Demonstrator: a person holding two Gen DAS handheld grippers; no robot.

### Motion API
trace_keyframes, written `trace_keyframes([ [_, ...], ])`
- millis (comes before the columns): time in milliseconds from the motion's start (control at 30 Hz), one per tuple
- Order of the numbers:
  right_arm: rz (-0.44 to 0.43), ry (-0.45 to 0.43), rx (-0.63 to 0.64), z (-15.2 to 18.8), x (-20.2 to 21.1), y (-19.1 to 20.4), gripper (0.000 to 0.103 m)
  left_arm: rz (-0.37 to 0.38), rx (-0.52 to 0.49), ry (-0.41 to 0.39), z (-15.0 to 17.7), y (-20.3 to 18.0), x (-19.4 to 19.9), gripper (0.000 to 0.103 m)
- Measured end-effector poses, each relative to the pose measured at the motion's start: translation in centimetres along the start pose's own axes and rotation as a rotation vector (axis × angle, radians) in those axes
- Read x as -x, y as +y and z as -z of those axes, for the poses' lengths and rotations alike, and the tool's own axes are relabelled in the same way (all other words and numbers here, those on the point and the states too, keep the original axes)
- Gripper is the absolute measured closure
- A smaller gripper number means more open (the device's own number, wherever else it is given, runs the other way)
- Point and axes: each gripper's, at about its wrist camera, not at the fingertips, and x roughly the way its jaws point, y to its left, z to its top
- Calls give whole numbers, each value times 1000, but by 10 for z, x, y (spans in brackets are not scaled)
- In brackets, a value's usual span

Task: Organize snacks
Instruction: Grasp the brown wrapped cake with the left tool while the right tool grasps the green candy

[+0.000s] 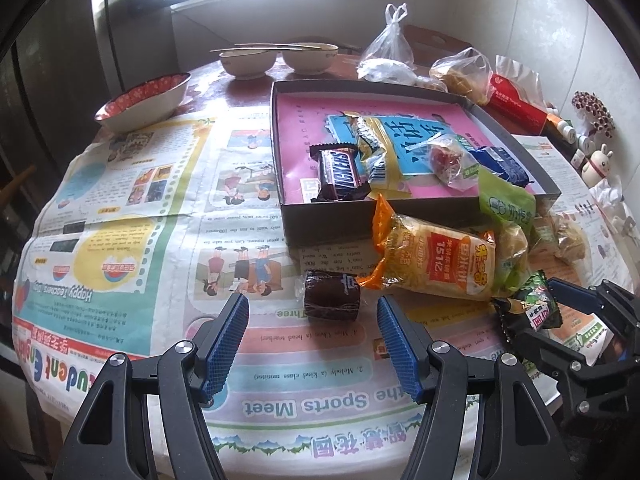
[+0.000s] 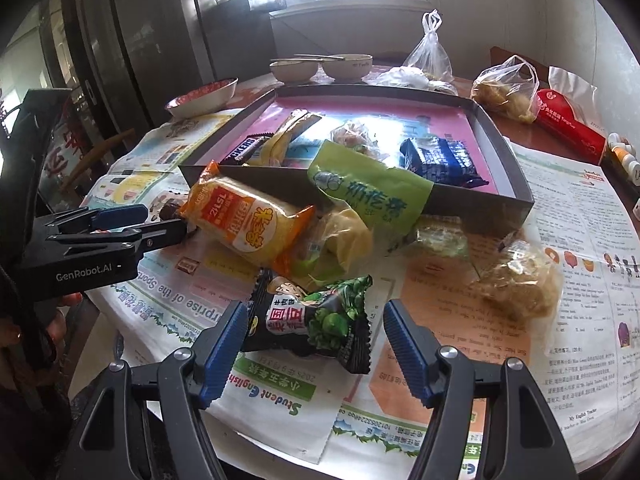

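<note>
Left tongs [image 1: 312,312] spread wide, empty; brown wrapped cake [image 1: 331,295] lies on the tabletop [image 1: 120,200] dead ahead between the tips, long axis crosswise. Right tongs [image 2: 312,322] wide, straddling black-green packet [image 2: 312,316]. Box [image 1: 320,220] lies beyond.

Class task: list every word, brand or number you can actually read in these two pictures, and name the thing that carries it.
"SNICKERS": brown chocolate bar wrapper in the grey cardboard box.
"151": orange and yellow snack packet.
"GenRobot.AI": black body of the left gripper.
"Student English": printed newspaper sheet covering the table.
"Sports Meet", "Happy Teachers' Day": same newspaper.
Chinese print on the other wrappers and the newspaper's small print: too small to read.
</note>
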Motion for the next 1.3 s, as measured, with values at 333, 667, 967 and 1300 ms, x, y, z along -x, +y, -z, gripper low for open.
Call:
trace_keyframes([
  [333, 5, 13, 34, -1, -10, 7, 33, -2, -4, -3, -2, -3, -4, 35],
  [667, -9, -10, 68, 2, -8, 12, 58, 23, 16, 7, -3, -3, -14, 41],
  [967, -25, -20, 45, 5, 3, 4, 60, 62, 36, -6, -5, 1, -15, 66],
  [1300, -23, -64, 5, 2, 22, -4, 60, 95, 75, -9, 1, 17, -2, 67],
])
